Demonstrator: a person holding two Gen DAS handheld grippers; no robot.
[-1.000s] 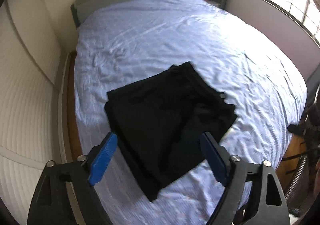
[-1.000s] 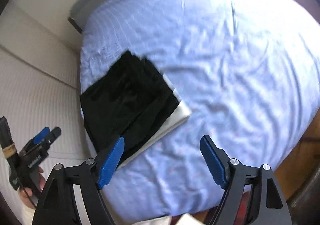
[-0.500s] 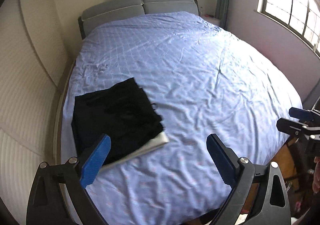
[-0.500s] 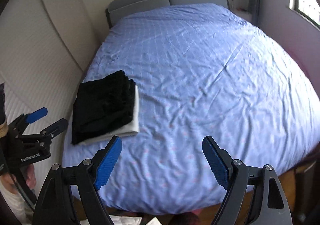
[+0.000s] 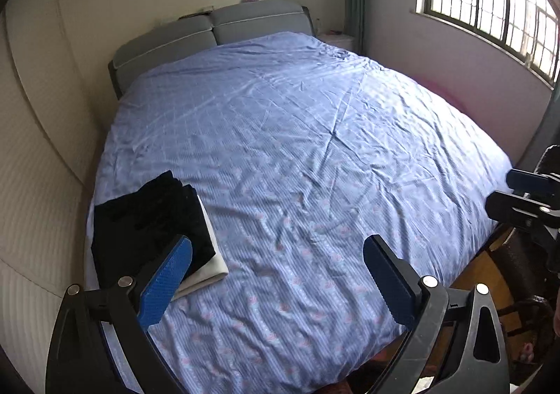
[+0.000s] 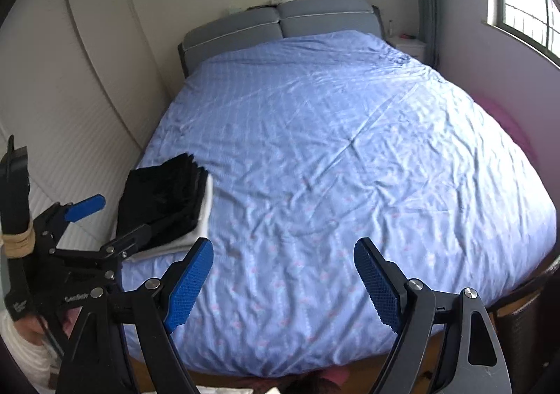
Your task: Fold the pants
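Observation:
The black pants (image 5: 147,219) lie folded in a stack on a folded white cloth (image 5: 210,271) at the near left corner of the bed (image 5: 315,149). They also show in the right wrist view (image 6: 164,191). My left gripper (image 5: 276,275) is open and empty, held above the bed's foot, right of the pants. My right gripper (image 6: 283,275) is open and empty above the bed's foot. The left gripper shows at the left of the right wrist view (image 6: 105,219), next to the pants.
The bed has a wrinkled blue sheet and a grey headboard (image 5: 217,29). A cream wardrobe wall (image 5: 35,149) runs along the left. A window (image 5: 490,8) and a nightstand (image 6: 407,43) stand at the right. Wooden floor (image 5: 472,271) shows past the foot.
Both grippers have pulled back and up from the pants. The pants now sit farther away at the left, and the whole bed has come into view.

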